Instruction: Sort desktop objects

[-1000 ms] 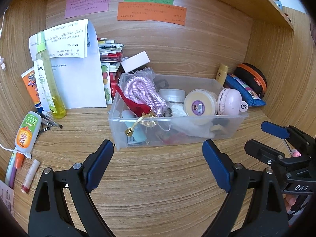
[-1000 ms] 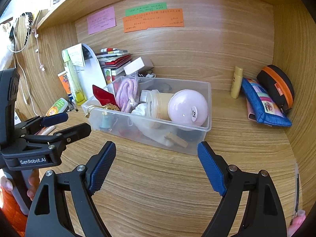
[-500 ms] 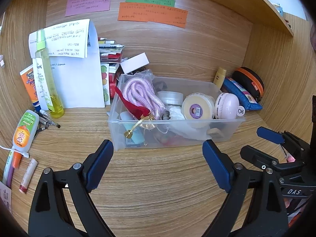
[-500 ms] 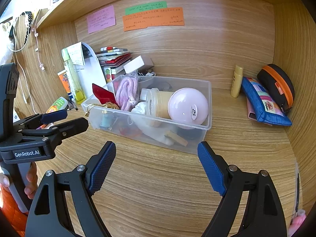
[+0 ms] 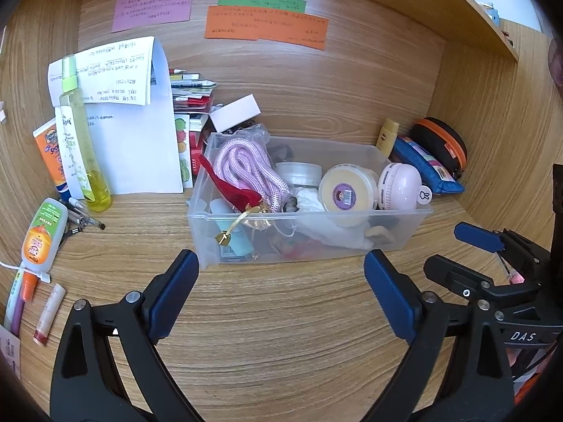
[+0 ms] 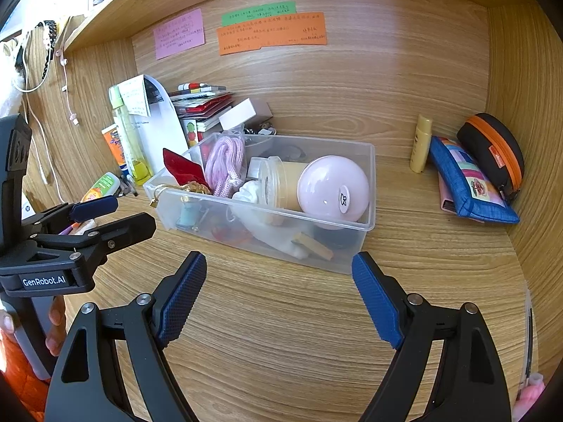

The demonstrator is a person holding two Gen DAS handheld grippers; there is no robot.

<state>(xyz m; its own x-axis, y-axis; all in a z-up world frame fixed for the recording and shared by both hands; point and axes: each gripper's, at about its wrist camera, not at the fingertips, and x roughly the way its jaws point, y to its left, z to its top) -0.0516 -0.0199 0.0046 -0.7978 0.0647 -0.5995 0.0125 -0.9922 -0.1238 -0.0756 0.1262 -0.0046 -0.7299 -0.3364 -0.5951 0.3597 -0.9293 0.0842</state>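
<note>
Nothing has shifted much since the earlier frames: both grippers hover over bare desk (image 5: 281, 334), jaws wide and empty. Left gripper (image 5: 281, 295) sits bottom centre of its view, right gripper (image 6: 278, 295) likewise. Ahead, mid-frame, the bin (image 5: 309, 242) holds a pink rope (image 5: 246, 168) and pink ball (image 6: 332, 190) (among other clutter).

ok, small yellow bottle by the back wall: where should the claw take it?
Probably mid-body, from the front. The small yellow bottle stands upright with a straight, narrow body. The blue pouch crowds its right side, so use the open right claw with the jaws level, either side of it.
</note>
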